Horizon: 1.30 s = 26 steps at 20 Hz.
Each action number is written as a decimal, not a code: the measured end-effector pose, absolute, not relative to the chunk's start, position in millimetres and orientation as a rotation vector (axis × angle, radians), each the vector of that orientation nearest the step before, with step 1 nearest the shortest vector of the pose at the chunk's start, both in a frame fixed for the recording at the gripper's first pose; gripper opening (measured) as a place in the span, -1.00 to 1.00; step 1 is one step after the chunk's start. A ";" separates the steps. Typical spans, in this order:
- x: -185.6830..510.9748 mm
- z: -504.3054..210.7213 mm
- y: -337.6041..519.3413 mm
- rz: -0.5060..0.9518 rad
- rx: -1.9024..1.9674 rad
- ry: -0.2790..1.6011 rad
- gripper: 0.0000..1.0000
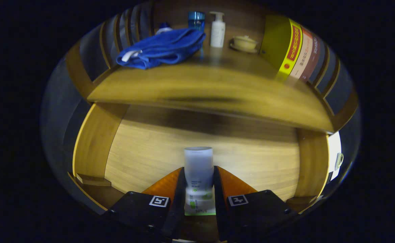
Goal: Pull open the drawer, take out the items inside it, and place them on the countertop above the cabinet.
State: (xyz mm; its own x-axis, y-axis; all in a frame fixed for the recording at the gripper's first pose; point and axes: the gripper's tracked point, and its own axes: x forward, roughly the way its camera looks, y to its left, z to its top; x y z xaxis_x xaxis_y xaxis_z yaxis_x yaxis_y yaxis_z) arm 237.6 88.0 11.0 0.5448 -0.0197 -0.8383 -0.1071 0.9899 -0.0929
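Note:
The wooden drawer [136,152] stands pulled open beneath the countertop [197,87]. My gripper [199,179] is over the drawer's floor, shut on a white tube [199,165] with a frosted cap and green print. The tube stands cap-forward between the two orange fingers [165,185], both pressing its sides. On the countertop lies a folded blue towel [163,49], with a blue-capped item partly hidden behind it.
At the back of the countertop stand a blue cup [196,20], a white pump bottle [217,30] and a small lidded bowl on a saucer [244,43]. Several books [297,52] lean at the right. Slatted rails enclose the sides.

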 end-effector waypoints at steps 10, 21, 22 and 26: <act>264.8 229.9 83.2 0.105 0.018 0.587 -0.01; 391.0 195.3 74.1 0.061 -0.007 0.712 -0.01; 397.2 183.3 76.1 0.051 0.001 0.744 -0.01; 425.8 151.7 70.2 0.025 -0.038 0.800 -0.01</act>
State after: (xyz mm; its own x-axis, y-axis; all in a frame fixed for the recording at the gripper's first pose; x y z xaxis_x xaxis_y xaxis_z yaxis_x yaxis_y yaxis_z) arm 425.8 70.2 151.7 0.6963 0.0080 -0.7178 -0.0368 0.9990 -0.0246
